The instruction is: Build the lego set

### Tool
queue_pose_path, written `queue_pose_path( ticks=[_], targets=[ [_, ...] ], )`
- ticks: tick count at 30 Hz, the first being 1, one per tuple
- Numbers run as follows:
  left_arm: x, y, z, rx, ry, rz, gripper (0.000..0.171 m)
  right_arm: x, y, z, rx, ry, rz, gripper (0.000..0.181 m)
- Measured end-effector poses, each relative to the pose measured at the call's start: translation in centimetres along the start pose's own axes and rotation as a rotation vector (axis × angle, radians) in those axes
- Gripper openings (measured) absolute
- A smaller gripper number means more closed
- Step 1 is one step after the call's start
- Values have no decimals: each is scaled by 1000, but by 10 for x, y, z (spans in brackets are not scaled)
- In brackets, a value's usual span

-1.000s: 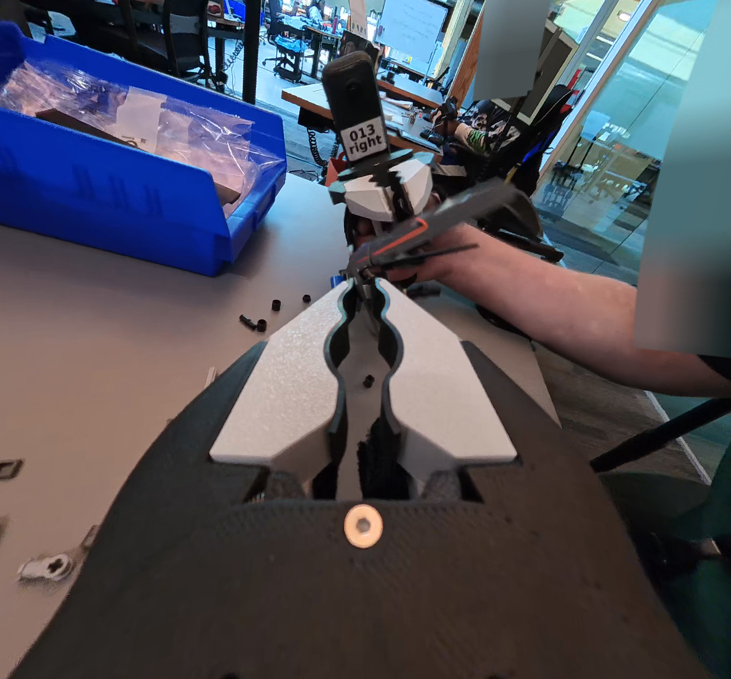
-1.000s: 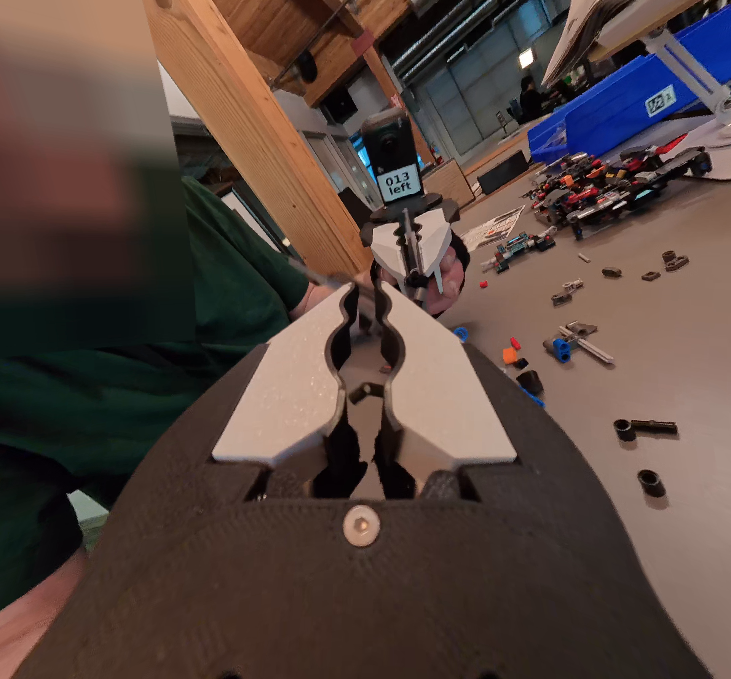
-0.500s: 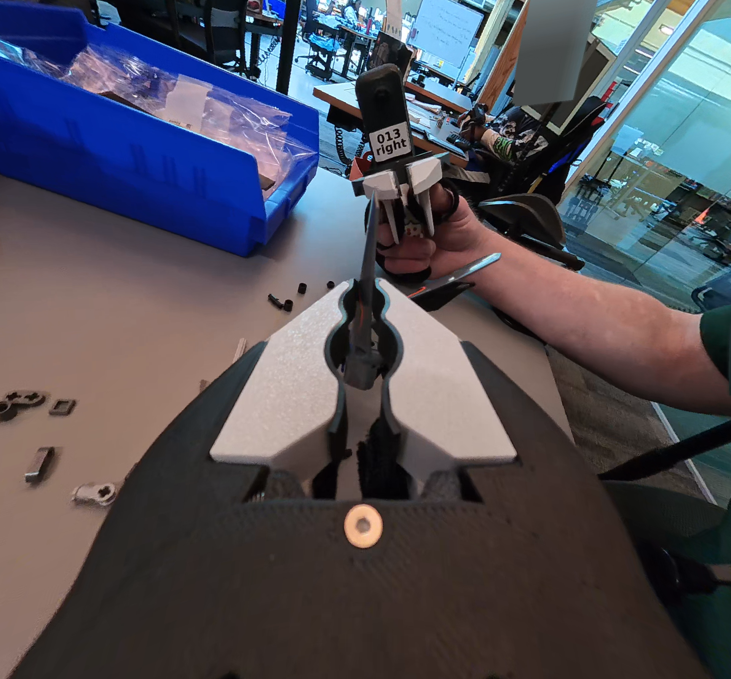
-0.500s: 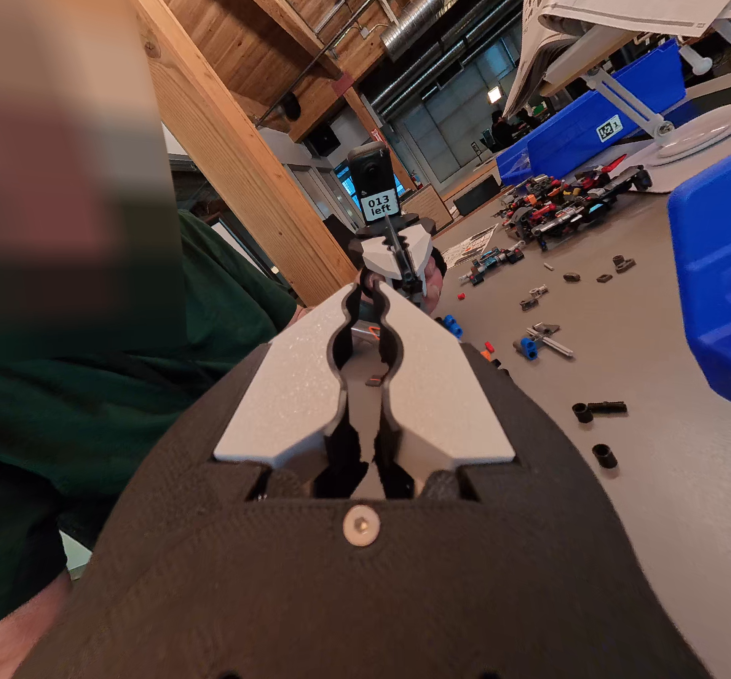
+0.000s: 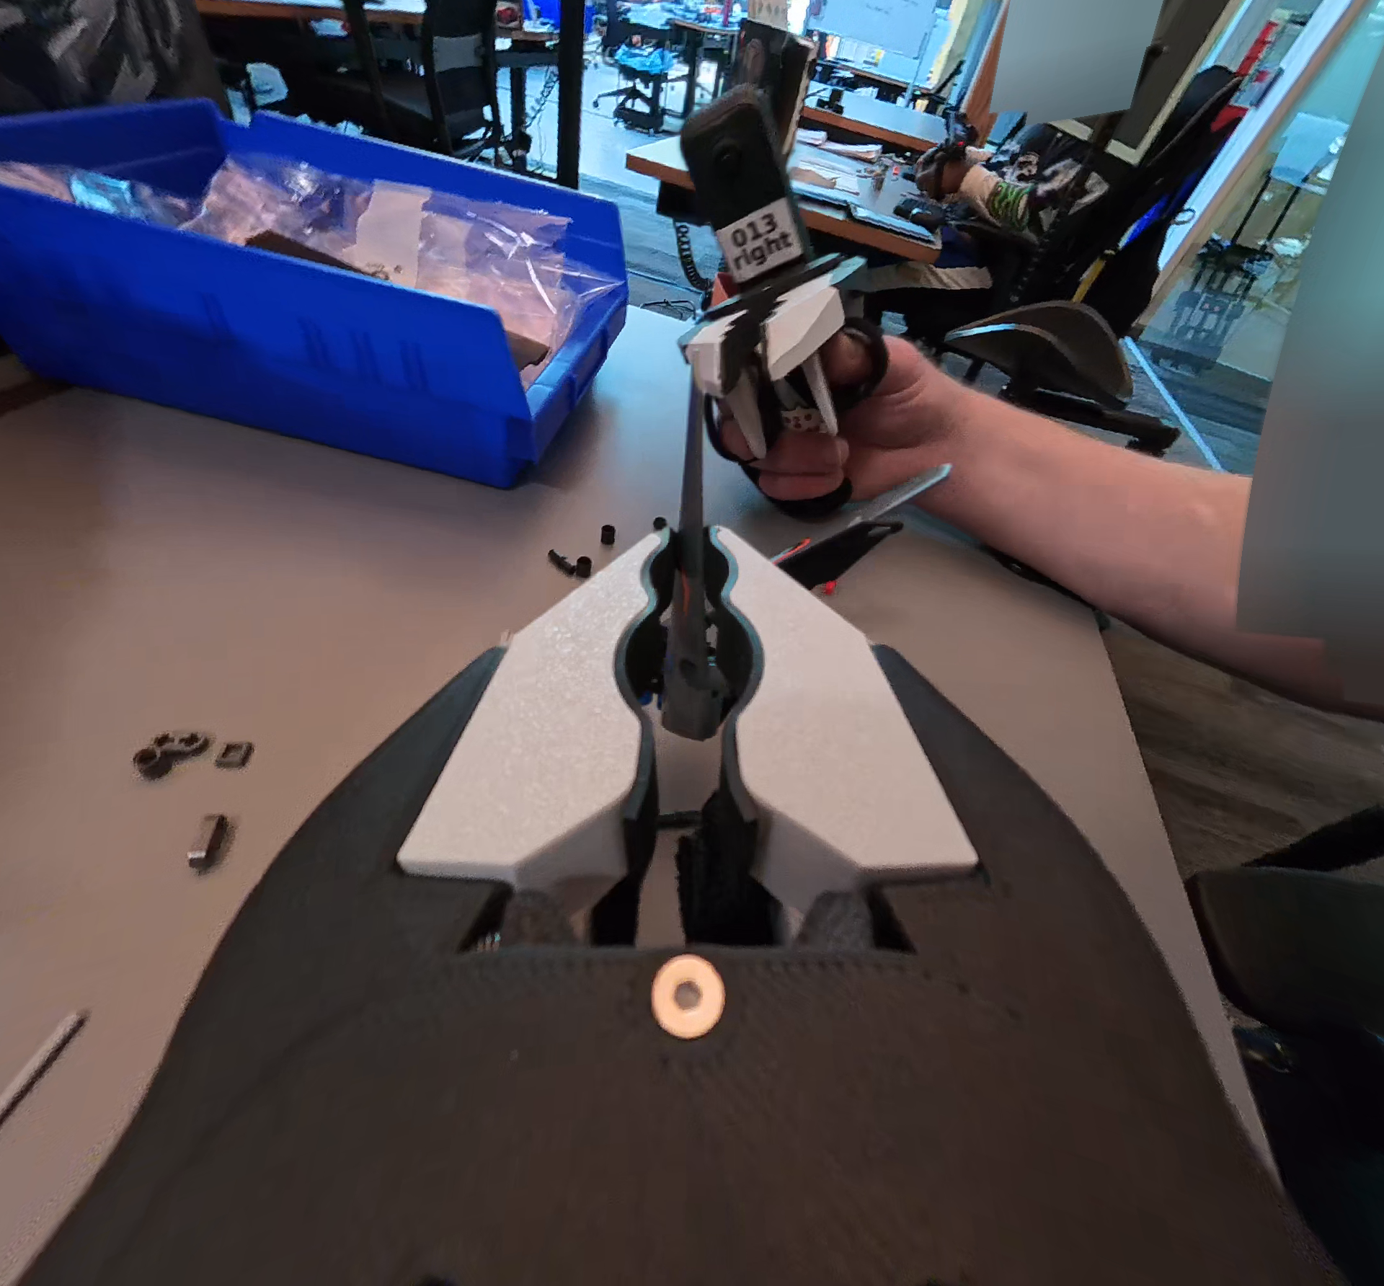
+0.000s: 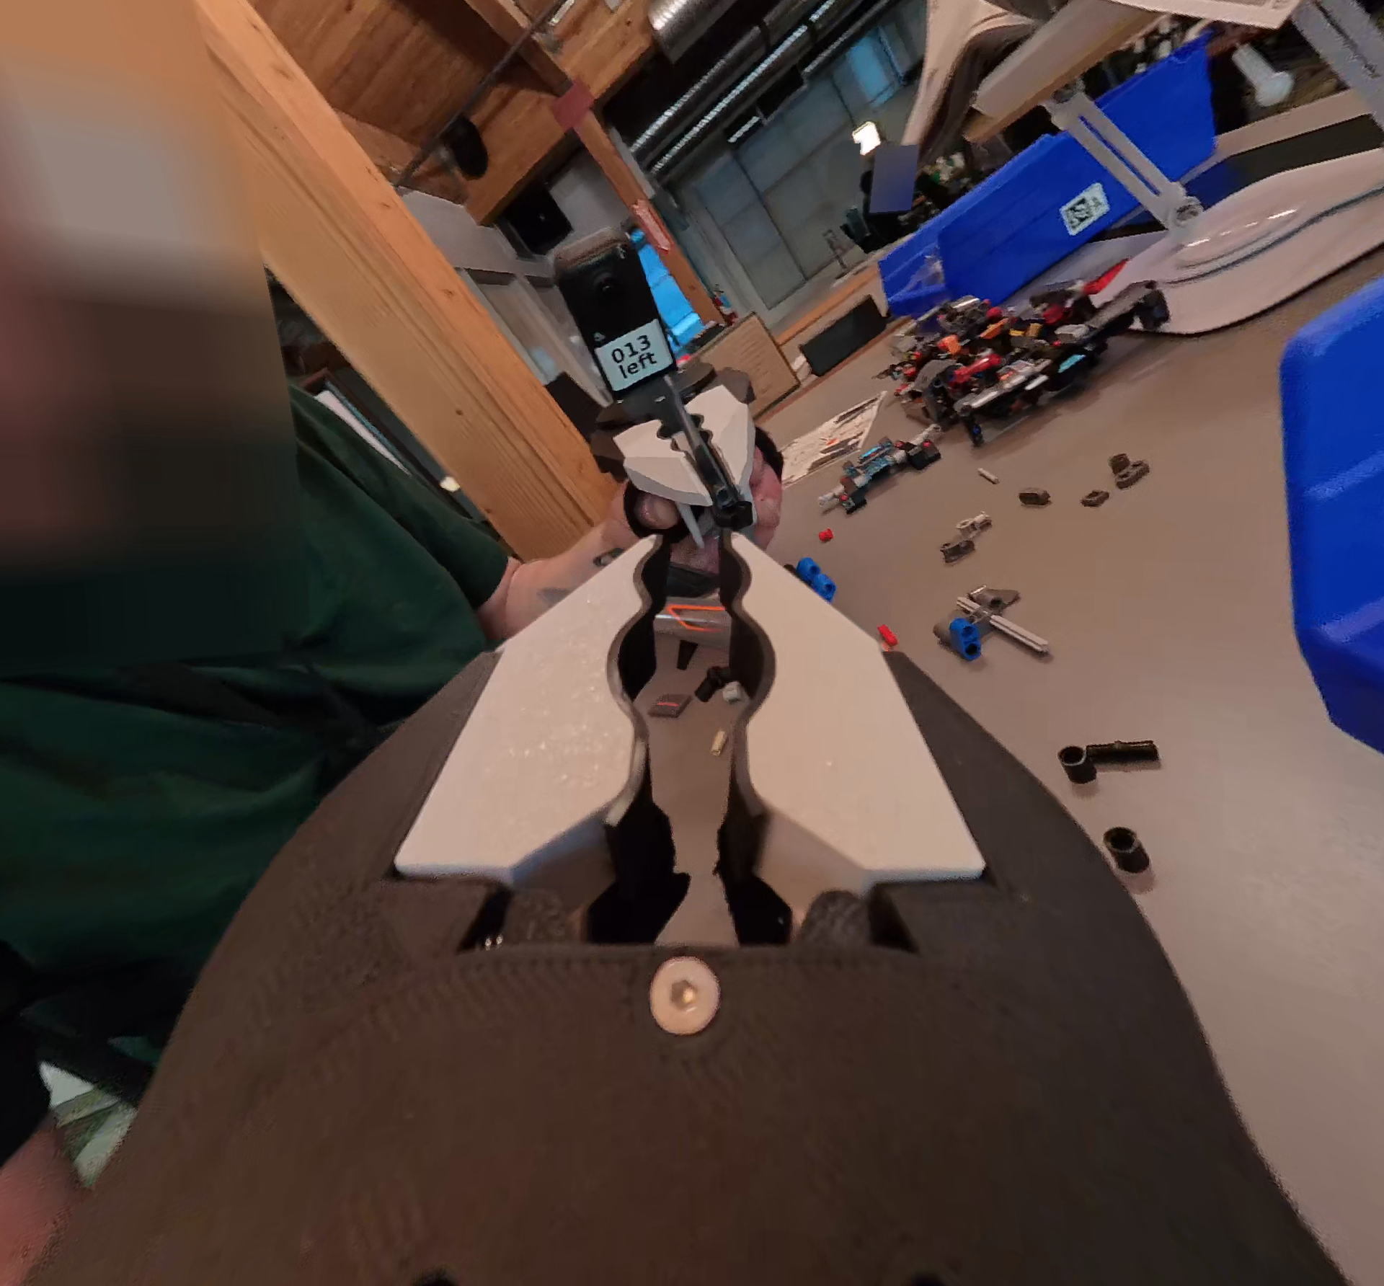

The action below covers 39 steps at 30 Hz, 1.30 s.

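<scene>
Jaws on the left gripper (image 5: pixel 689 553) are clamped around a long thin dark lego assembly (image 5: pixel 693 576) that pokes up and away toward the right gripper (image 5: pixel 764 381), which a hand (image 5: pixel 846 426) holds up above the grey worktop (image 5: pixel 299 613). Blue bin (image 5: pixel 299 321) with plastic bags sits further back on the left, and small black pieces (image 5: pixel 580 561) lie loose near the fingertips.

Right wrist view: its own jaws (image 6: pixel 693 546) look nearly closed with nothing between them. Beyond the tips sits the left gripper (image 6: pixel 708 501) with the dark piece. Loose pieces and a half-built model (image 6: pixel 1026 351) are scattered over the worktop on the right.
</scene>
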State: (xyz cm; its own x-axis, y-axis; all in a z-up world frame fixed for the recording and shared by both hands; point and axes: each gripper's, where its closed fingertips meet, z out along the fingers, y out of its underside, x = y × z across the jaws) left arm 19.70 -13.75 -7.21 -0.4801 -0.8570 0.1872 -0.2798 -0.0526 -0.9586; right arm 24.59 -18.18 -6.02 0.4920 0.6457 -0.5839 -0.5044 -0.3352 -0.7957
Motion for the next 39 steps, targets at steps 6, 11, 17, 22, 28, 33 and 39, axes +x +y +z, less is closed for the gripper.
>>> queue_pose_path(
  ticks=[6, 11, 17, 22, 28, 33, 39],
  targets=[
    [-21, 11, -4, -38, -68, -120, 5, 6, 4, 24, -88, 174, -13, 19],
    [-32, 20, -10, -52, -116, -188, 5, -4, 7, 39, -79, 213, -28, 21],
    [-37, 26, -15, -47, -126, -225, 5, -3, 14, 54, -121, 252, -21, 23],
    [-38, 29, -16, -43, -122, -226, 5, 15, 18, 64, -185, 340, 17, 16],
    [-37, 32, -15, -21, -75, -264, 5, 51, 36, 78, -316, 386, 127, 0],
    [-38, 32, -16, -11, -62, -277, 5, 62, 49, 88, -401, 373, 155, 0],
    [-39, 33, -17, -4, -38, -297, 5, 60, 49, 93, -392, 330, 156, 0]
  ],
)
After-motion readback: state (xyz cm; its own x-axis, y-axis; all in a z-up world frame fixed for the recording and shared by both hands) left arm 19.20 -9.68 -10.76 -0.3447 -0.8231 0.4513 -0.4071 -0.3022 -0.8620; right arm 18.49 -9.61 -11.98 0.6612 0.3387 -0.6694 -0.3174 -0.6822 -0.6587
